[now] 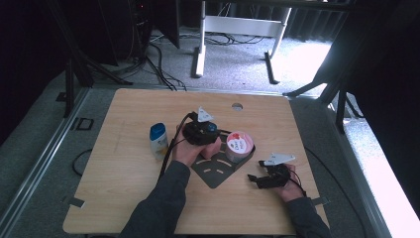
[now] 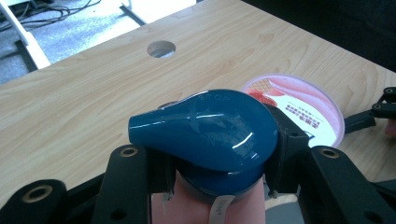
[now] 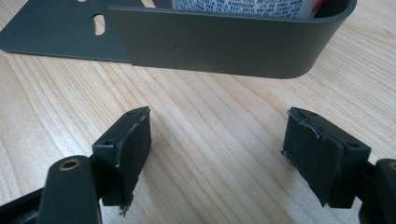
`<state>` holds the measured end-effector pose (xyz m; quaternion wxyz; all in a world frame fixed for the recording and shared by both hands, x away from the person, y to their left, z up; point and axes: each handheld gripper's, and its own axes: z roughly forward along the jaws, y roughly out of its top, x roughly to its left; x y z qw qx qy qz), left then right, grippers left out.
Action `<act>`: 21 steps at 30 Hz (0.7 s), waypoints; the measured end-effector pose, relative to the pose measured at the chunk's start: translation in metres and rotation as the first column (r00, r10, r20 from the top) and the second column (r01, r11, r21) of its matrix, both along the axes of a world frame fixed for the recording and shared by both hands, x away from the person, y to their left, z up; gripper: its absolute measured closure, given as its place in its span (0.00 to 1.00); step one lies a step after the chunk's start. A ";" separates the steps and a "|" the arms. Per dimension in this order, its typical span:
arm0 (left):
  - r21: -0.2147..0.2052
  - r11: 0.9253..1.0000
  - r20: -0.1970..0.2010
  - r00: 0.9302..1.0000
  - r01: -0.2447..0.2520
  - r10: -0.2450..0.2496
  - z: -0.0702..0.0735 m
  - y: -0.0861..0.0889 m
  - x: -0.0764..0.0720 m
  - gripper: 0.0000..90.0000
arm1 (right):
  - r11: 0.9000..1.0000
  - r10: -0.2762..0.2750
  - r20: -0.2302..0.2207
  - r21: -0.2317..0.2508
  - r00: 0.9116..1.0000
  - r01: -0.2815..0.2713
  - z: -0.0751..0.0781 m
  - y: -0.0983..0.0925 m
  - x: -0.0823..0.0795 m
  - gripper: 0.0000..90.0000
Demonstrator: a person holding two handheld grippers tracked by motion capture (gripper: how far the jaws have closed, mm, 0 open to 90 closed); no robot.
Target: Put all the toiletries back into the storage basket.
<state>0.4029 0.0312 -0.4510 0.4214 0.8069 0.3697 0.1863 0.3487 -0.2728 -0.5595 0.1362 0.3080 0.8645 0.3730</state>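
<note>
At the centre of the high view, the left gripper (image 1: 205, 133) clamps a pink bottle (image 1: 212, 146) with a glossy blue teardrop cap (image 2: 205, 133) (smooth plastic). At lower right the right gripper (image 1: 255, 179) rests open-jawed on the wood-grain table (image 1: 124, 163), facing the dark metal tray (image 3: 224, 44).

Light: daylight enters at two o'clock, washing out the floor (image 1: 302, 59).
Surroundings: dark at nine and three o'clock.
Table (image 1: 124, 163): evenly lit, soft shadows.
Glare: highlights on blue cap (image 2: 210, 126).
Focus: near jaws slightly soft.
</note>
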 end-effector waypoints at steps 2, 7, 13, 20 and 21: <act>0.001 1.000 0.003 1.000 -0.003 0.003 0.000 -0.001 0.003 0.59 | 1.000 0.000 0.001 0.000 1.000 0.000 0.000 0.000 0.000 0.26; 0.005 1.000 0.006 1.000 -0.012 0.012 -0.002 -0.006 0.009 0.59 | 1.000 0.000 -0.001 0.000 1.000 0.000 0.000 0.000 0.000 0.26; 0.005 1.000 0.008 1.000 -0.027 0.027 -0.003 -0.013 0.015 0.59 | 1.000 0.000 0.000 -0.001 1.000 0.000 0.000 0.000 0.000 0.26; 0.011 0.999 -0.001 0.999 -0.047 0.047 -0.006 -0.020 0.021 0.59 | 1.000 0.001 0.000 -0.001 1.000 -0.001 0.000 0.000 0.000 0.26; 0.011 0.999 -0.002 0.999 -0.048 0.048 -0.007 -0.021 0.022 0.59 | 1.000 0.001 -0.001 -0.001 1.000 -0.001 0.000 0.000 0.000 0.26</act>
